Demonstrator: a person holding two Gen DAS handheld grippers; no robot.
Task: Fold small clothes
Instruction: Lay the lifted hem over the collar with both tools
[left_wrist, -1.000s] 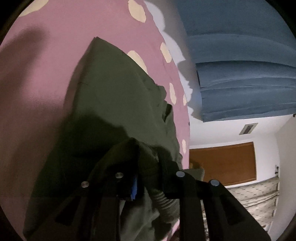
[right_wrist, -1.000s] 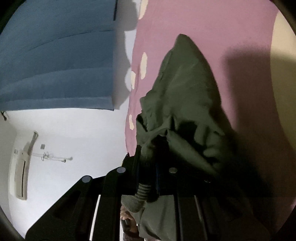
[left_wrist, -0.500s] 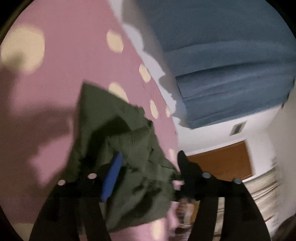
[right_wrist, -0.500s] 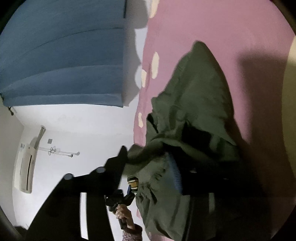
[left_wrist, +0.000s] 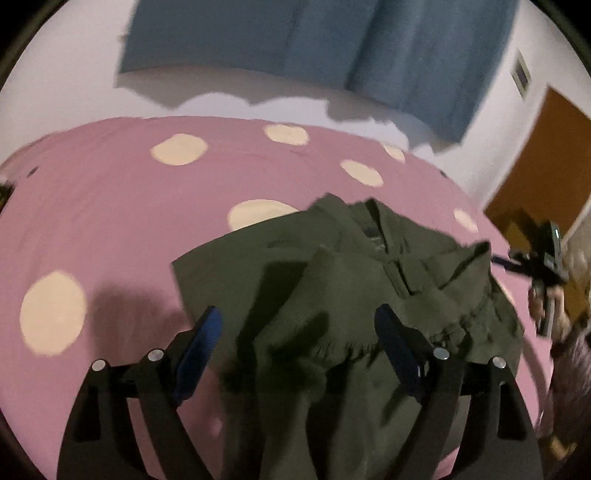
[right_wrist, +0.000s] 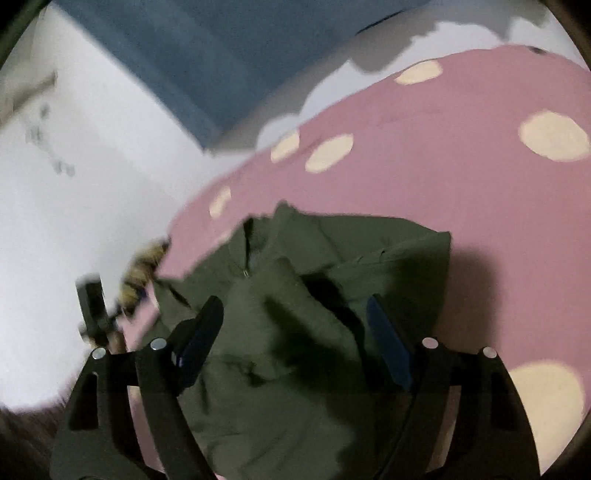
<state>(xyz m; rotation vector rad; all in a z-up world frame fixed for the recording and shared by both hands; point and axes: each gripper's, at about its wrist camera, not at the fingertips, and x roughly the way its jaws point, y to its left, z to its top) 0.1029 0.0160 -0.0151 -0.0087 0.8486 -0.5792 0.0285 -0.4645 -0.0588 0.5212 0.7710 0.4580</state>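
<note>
A small olive-green garment (left_wrist: 354, 280) with a zip at the neck lies rumpled on the pink sheet (left_wrist: 147, 206) with cream dots. My left gripper (left_wrist: 299, 332) hovers above its near part with jaws wide and still opening; the cloth shows between the blue pads (left_wrist: 201, 343) but they do not press on it. In the right wrist view the same garment (right_wrist: 303, 295) lies below my right gripper (right_wrist: 295, 321), whose jaws are also opening, pads (right_wrist: 388, 343) apart from the cloth.
A blue curtain (left_wrist: 332, 40) hangs on the white wall behind the bed. A brown door (left_wrist: 543, 162) stands at the right. The other hand-held gripper (left_wrist: 546, 258) shows at the right edge, and at the left (right_wrist: 96, 310) in the right wrist view.
Both grippers let go of the green garment, which dropped onto the sheet. Both rose and rolled upright, and their jaws spread wide.
</note>
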